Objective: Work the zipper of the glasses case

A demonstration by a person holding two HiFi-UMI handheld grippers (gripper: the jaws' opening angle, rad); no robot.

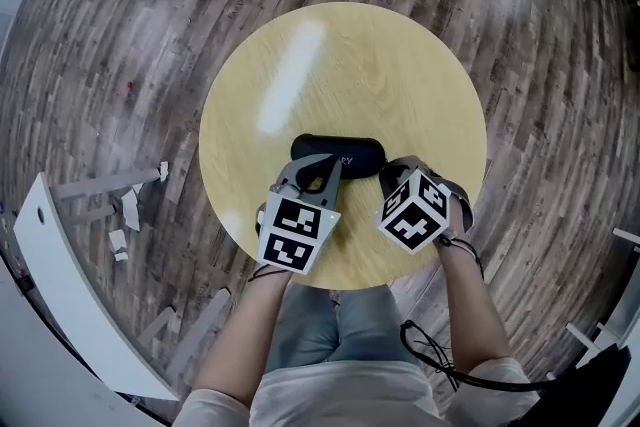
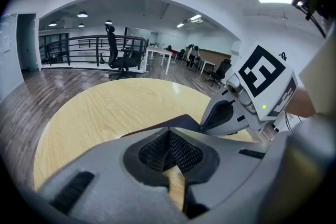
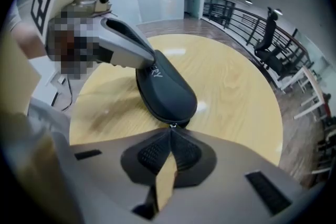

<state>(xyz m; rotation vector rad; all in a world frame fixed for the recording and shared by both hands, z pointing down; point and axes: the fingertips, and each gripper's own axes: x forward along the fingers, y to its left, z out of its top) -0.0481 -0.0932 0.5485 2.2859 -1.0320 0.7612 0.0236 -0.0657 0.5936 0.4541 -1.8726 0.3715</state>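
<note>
Ribbed black pads of the right gripper are closed together. The small metal zipper pull sits right at their tips and appears to be pinched between them, a grip that suits drawing the slider along its track. The glasses case lies flat on the round table, a little to the person's side of centre, with one rounded end facing the right gripper. The left gripper also has its jaws shut, pad against pad, with only table wood showing in the slot below them. Its tips bear on the opposite end of the case. Probable function: to anchor the case so it does not slide when the pull is drawn. Whether the left jaws nip a lip of the case cannot be determined. Case: oblong rounded clamshell, matte black shell, pale lettering on the lid, zipper seam around the rim that looks closed at the visible end. Table: pale, smooth wood-grain top with a streak of glare. Gripper bodies: grey moulded plastic. Pads: fine mesh-textured rubber.
</note>
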